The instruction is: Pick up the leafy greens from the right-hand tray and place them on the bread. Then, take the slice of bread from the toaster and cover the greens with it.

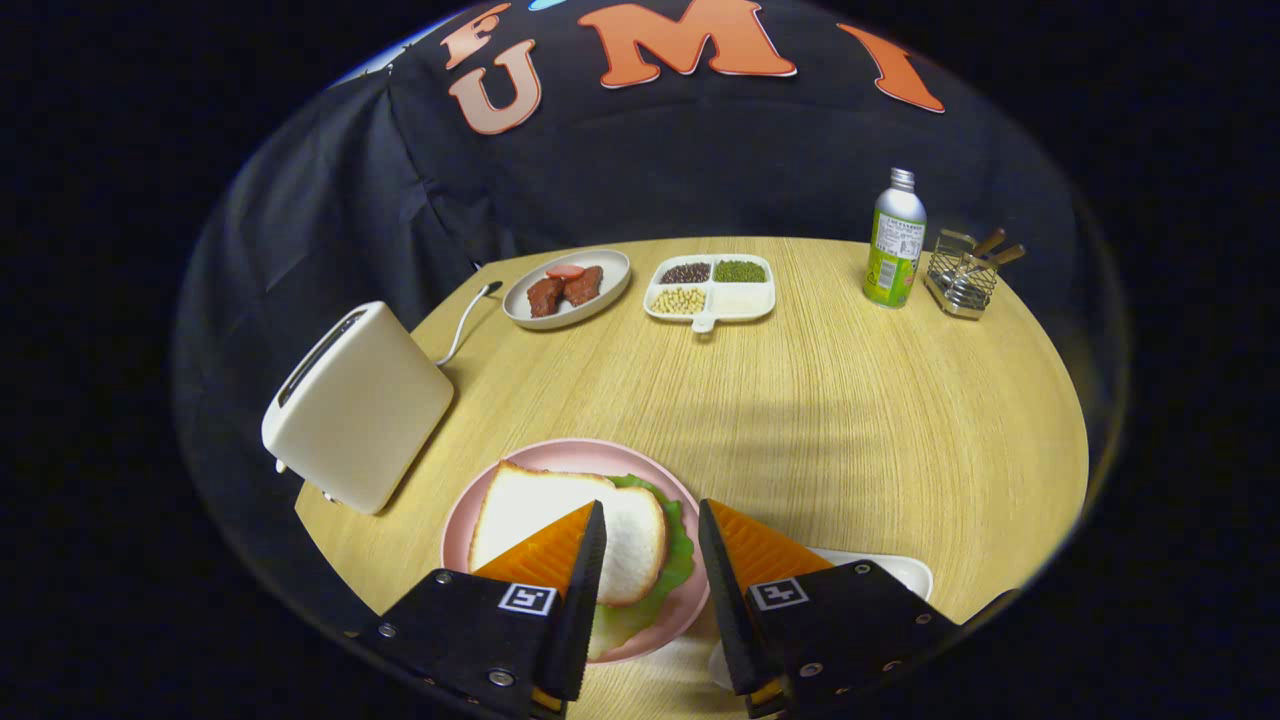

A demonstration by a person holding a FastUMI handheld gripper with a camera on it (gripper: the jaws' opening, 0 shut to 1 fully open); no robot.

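A pink plate (560, 455) lies on the round wooden table just ahead of my fingers. On it a white slice of bread (540, 510) lies flat over leafy greens (680, 550), whose green edge sticks out on the slice's right and near sides. My gripper (652, 525) hangs open above the plate's near right part with nothing between its fingers. The white toaster (355, 405) stands left of the plate, its slot on top looking dark. A white tray (900, 570) peeks out behind the right finger.
At the back stand an oval dish with meat pieces (567, 287), a divided tray of beans (712, 288), a green bottle (894, 240) and a wire holder with utensils (962, 272). The toaster's cord (462, 320) runs towards the back.
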